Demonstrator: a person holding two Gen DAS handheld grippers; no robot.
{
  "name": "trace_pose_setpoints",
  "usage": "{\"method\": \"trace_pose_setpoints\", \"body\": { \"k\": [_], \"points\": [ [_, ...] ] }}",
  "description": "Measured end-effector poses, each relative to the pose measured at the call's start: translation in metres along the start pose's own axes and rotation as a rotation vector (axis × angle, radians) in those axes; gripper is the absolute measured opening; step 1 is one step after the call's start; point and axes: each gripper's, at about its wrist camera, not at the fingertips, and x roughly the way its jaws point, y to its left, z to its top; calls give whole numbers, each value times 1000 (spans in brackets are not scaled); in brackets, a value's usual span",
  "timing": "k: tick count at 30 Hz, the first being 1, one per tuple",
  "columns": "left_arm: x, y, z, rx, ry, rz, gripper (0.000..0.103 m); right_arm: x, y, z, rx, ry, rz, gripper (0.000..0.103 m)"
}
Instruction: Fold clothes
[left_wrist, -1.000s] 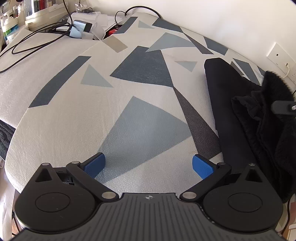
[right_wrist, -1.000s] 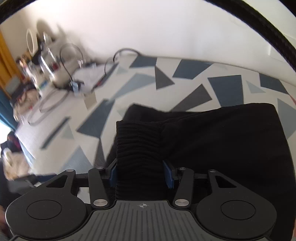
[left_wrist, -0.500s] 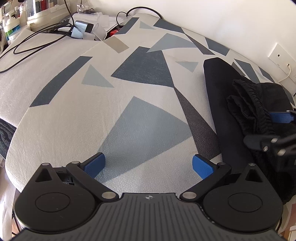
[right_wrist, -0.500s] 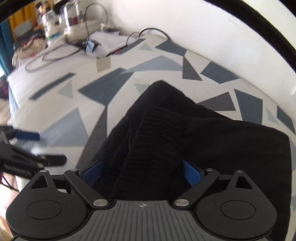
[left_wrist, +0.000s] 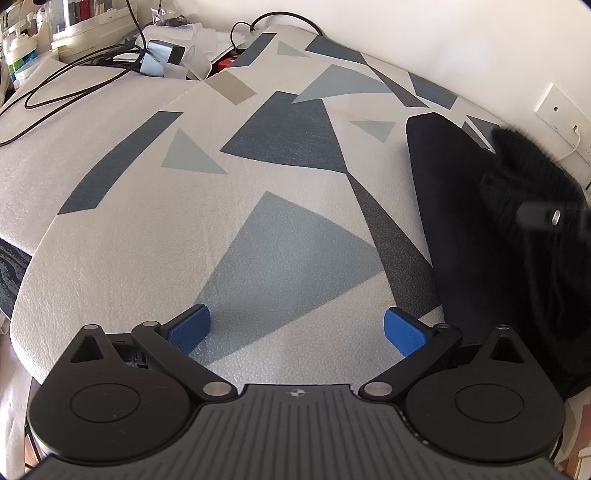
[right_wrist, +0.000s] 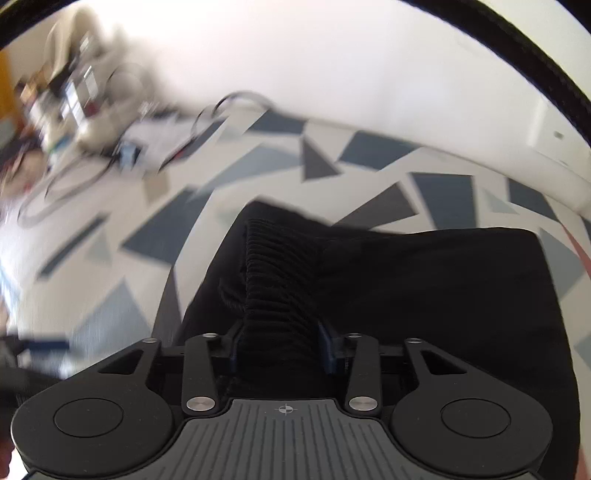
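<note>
Black garment (right_wrist: 424, 295) at centre of the right wrist view on a geometric-patterned mat (left_wrist: 280, 229), right gripper (right_wrist: 280, 343) closing on its ribbed cuff (right_wrist: 273, 273), left gripper (left_wrist: 295, 328) spread wide over bare mat, cables (left_wrist: 74, 81) upper left.

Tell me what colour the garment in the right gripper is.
Black: the garment has a ribbed band between the closing jaws, clearest in the right wrist view.
</note>
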Motion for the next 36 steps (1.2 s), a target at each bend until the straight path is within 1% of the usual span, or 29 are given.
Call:
{"method": "trace_pose_setpoints", "body": {
  "k": [1, 2, 3, 4, 6, 7, 8, 9, 11, 12, 13, 14, 15, 19, 21, 22, 23, 24, 26, 27, 28, 29, 30, 31, 33, 34, 35, 36],
  "points": [
    [0, 0, 0, 1, 0, -2, 102, -6, -5, 4, 46, -38, -14, 29],
    [0, 1, 0, 3, -2, -4, 102, -11, -7, 8, 60, -83, -40, 27],
    [-1, 1, -1, 6, -3, -6, 102, -12, -5, 12, 42, -105, -60, 27],
    [0, 0, -1, 11, -3, -4, 102, -7, -4, 16, 14, -96, -68, 28],
    [0, -1, -2, 20, -2, 0, 102, 10, -1, 19, -23, -47, -61, 30],
    [0, -2, -2, 22, -2, 2, 102, 20, 3, 16, -47, -36, -57, 36],
    [0, -2, -2, 23, -2, 4, 102, 29, 9, 12, -83, -20, -47, 48],
    [0, -2, -2, 24, -1, 5, 102, 38, 16, 8, -120, -4, -38, 51],
    [1, -3, -1, 24, 3, 7, 102, 46, 29, 0, -164, -7, -57, 66],
    [0, -2, -1, 20, 4, 5, 102, 43, 30, -1, -164, -5, -45, 71],
    [0, -2, 0, 16, 6, 3, 102, 41, 30, -2, -163, -3, -32, 79],
    [0, -1, 0, 11, 8, 0, 102, 34, 25, -3, -131, -8, -7, 83],
    [-1, 0, 1, 1, 8, -6, 102, 21, 19, -4, -88, -20, 17, 82],
    [-11, -1, 7, -49, -9, -78, 102, -58, -49, -19, 147, -177, 13, 82],
    [-20, -7, 11, -59, -33, -111, 102, -90, -95, -39, 274, -240, -110, 78],
    [-25, -14, 14, -48, -49, -129, 102, -99, -118, -51, 347, -246, -174, 61],
    [-30, -22, 17, -28, -67, -151, 102, -105, -140, -63, 427, -235, -210, 43],
    [-35, -33, 19, 1, -87, -173, 102, -109, -158, -78, 518, -216, -215, 40],
    [-44, -58, 24, 71, -128, -212, 102, -116, -194, -107, 700, -178, -224, 42],
    [-47, -72, 25, 113, -145, -224, 102, -118, -204, -121, 764, -169, -233, 43],
    [-51, -86, 26, 156, -161, -237, 102, -118, -211, -132, 803, -165, -246, 47],
    [-52, -100, 25, 197, -169, -246, 102, -116, -213, -139, 821, -159, -256, 56],
    [-53, -113, 23, 237, -176, -255, 102, -114, -215, -146, 838, -153, -265, 59],
    [-52, -124, 20, 272, -175, -264, 102, -111, -214, -151, 847, -145, -246, 59],
    [-45, -141, 13, 323, -145, -272, 102, -105, -211, -161, 859, -132, -196, 57],
    [-42, -148, 9, 345, -128, -273, 102, -102, -209, -165, 863, -127, -166, 51],
    [-36, -153, 5, 361, -108, -264, 101, -100, -207, -167, 850, -130, -147, 35],
    [-30, -156, 2, 370, -82, -251, 94, -99, -203, -169, 815, -129, -149, 26]
  ]
}}
